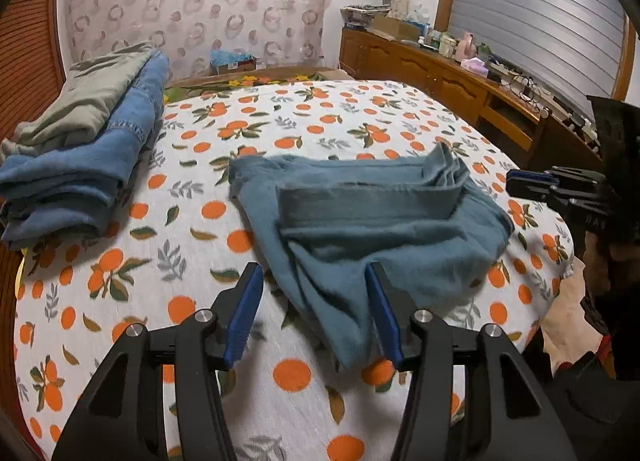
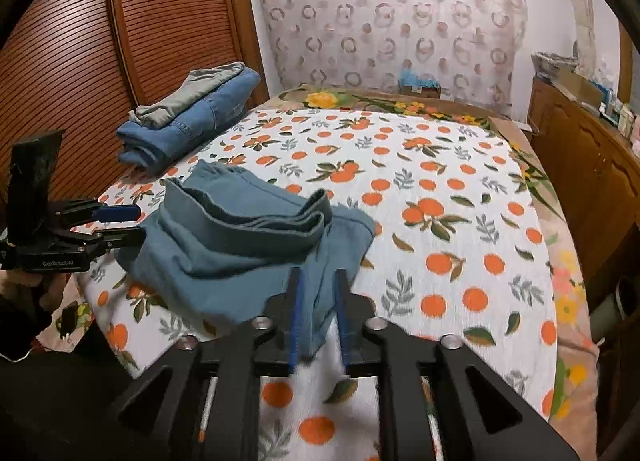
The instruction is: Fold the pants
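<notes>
I have both claws pointing down at the bed [image 1: 168, 221], and the teal pants [image 1: 384, 217] lie on its orange-print sheet just ahead of them. My left claw [image 1: 316, 317] stands open — its blue pads sit to either side of the near corner of the cloth without pressing on it. My right claw [image 2: 318, 317] is parted only a little; a flap of the pants lies between its fingers, but I see gaps on both sides, so I judge it is not gripping.

As for progress: the pants look folded over themselves into a compact bundle, with the waistband [image 2: 256, 221] doubled across the top. The bundle is untidy, though — one edge ridges up beyond my right claw, and the near corner trails loose toward both claws. I judge the main folds done, and what remains is flattening, perhaps one more fold.

Beyond my left claw, off to its left, a stack of folded clothes [image 1: 88, 149] sits on the bed, denim with grey-green on top.
</notes>
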Demonstrator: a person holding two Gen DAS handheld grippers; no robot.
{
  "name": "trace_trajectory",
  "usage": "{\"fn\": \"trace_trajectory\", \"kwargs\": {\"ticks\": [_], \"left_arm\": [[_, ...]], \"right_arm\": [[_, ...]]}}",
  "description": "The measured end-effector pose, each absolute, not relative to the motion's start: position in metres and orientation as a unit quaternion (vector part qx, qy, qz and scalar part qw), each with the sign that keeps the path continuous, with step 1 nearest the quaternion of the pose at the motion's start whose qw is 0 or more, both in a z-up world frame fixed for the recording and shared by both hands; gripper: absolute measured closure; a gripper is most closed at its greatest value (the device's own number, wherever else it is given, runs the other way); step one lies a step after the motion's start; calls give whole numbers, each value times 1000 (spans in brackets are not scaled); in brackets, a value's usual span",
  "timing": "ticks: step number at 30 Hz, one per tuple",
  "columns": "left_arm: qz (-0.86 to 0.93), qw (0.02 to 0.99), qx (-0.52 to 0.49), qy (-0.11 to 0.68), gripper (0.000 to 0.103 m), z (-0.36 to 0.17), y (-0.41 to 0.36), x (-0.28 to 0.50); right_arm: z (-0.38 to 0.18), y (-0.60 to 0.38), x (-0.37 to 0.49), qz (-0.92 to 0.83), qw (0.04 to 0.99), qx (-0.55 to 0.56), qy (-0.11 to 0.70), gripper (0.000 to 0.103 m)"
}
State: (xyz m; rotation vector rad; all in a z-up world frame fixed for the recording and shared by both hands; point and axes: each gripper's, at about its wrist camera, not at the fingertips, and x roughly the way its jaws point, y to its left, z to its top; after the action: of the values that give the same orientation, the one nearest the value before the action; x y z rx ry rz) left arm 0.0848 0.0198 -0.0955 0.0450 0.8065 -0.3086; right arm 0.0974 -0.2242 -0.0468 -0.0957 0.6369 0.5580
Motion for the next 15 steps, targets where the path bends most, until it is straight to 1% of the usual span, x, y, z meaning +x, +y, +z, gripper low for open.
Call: {"fn": "trace_trajectory", "kwargs": {"ticks": [6,15], "left_arm": [[-155,906,24,392,49,-93,17,106],[-162,897,22,410,49,-104,14,125]], "right_arm": [[-54,-206,122,276,905,-76,315,80],[-59,-184,146,278,894,-126,328,80]]}}
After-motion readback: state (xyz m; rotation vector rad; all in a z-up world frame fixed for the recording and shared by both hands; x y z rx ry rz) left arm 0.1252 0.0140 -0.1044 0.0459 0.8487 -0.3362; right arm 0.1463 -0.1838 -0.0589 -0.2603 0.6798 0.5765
